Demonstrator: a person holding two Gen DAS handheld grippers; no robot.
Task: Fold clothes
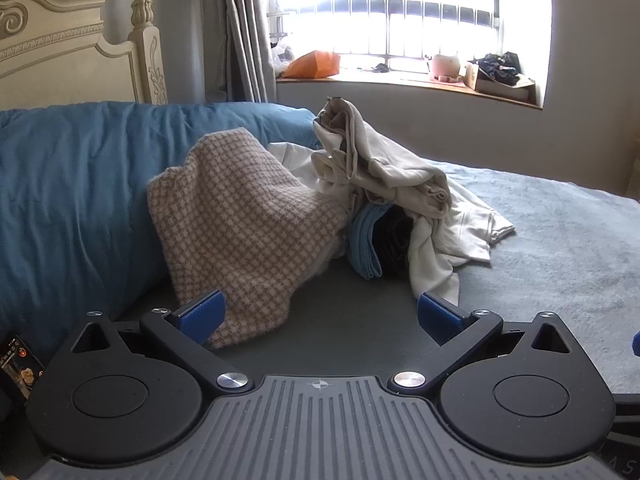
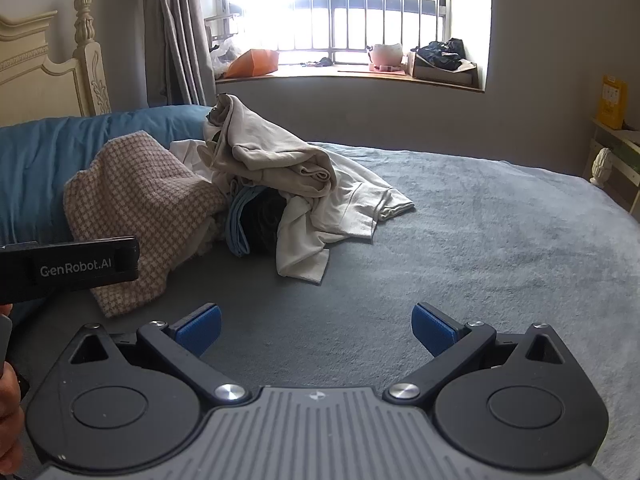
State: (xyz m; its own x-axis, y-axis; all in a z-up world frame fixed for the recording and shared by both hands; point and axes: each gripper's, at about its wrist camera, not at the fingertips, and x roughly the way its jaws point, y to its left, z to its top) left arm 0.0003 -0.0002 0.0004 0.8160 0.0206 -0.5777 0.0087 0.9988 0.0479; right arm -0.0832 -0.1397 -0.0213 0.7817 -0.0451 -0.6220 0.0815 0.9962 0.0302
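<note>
Grey bedcover holds soft, probably light clothes: with both the left gripper and right gripper wide open and empty, take the checked cloth by its near hem.

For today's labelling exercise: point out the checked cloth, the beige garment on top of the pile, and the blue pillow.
checked cloth (image 1: 240, 216): left wrist view, middle of its draped face.
beige garment (image 2: 276, 156): right wrist view, its folded upper part.
blue pillow (image 1: 72, 184): left wrist view, its broad front.
</note>
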